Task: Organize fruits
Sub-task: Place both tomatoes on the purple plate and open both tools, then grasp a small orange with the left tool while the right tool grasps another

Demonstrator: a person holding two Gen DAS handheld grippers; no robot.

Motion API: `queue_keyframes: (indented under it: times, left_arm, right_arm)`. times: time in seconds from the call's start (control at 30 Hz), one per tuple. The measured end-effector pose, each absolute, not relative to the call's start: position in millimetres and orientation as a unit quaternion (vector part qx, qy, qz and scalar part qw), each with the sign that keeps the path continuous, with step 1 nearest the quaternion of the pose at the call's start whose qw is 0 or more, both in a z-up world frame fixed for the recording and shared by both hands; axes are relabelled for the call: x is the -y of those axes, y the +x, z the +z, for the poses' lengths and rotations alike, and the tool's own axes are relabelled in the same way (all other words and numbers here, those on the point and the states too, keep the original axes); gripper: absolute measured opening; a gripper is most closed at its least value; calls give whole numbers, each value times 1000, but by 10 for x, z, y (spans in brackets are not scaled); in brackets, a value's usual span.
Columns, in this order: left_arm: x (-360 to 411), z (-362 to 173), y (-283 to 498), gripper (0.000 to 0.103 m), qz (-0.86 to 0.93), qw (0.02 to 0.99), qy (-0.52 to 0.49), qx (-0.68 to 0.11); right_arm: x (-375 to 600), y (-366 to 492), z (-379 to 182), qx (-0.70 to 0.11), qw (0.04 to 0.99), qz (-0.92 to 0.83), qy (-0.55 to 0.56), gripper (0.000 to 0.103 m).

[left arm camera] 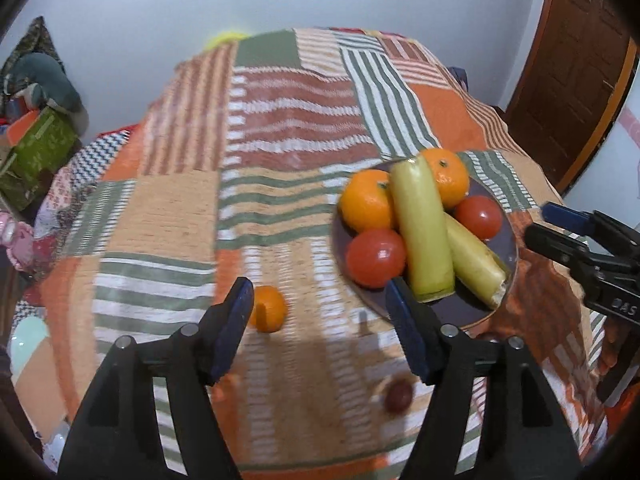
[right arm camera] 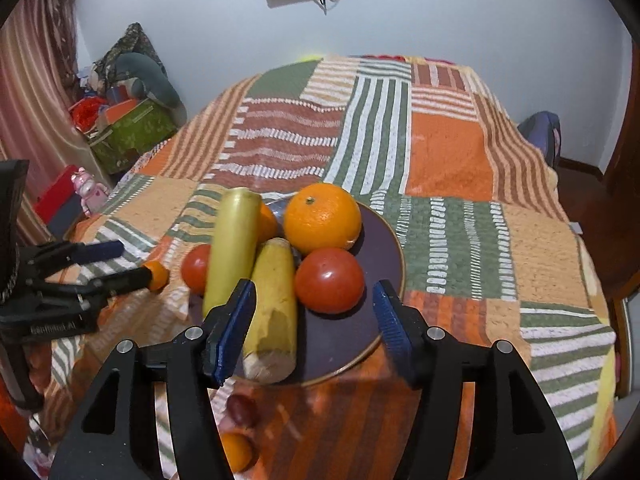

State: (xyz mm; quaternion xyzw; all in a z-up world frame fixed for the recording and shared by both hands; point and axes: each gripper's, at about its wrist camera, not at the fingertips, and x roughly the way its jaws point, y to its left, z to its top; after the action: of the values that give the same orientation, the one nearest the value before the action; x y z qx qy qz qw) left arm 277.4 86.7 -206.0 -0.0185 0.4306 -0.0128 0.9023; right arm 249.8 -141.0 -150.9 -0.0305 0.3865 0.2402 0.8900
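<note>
**Both hand-held grippers hanging open over the fruit plate, loose fruit waiting**

Left hand-held gripper point(left arm camera: 320, 304) is hanging with jaws well apart and empty above the patchwork striped orange-green cloth point(left arm camera: 280, 120) on the table; nothing is sitting between its blue pads. Right hand-held gripper point(right arm camera: 316, 304) is likewise gaping, empty, over the near rim of the dark purple round plate point(right arm camera: 384, 248).

Handling, judged: the two red tomatoes, one point(right arm camera: 329, 280) right in front of the right jaws, are looking smooth, soft and bruisable, so a light squeeze across the widest part is making sense. The big round orange point(right arm camera: 322, 222) is looking firmer, heavier, and may be too wide for an easy pinch. The two pale yellow-green long pieces of produce point(right arm camera: 232, 248) are lying stacked and could be rolling; mid-length is the safest hold. The small loose orange mandarin point(left arm camera: 268, 308) is lying on the cloth beside the left jaws, light and easy.

Count: plate is carrying two oranges, two tomatoes, two long pieces. Off the plate: two small mandarins, the other point(right arm camera: 236, 452) near the table's front edge, plus one dark reddish small round fruit point(left arm camera: 398, 396), blurred, kind unclear.
</note>
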Motion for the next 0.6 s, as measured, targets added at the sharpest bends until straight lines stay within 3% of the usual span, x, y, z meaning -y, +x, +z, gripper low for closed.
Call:
queue_keyframes:
  times: [0.07,0.6]
  left_arm:
    - [-968,-2052,2699,71,0,904,-14,-428]
    - [-1517,-2602,2492,70,-3,880,-58,-471]
  right_arm:
    - [1409,2410,-1473,-380,893,239,-27,67]
    - [1242,1897,-1561,-406,887,217,-44,67]
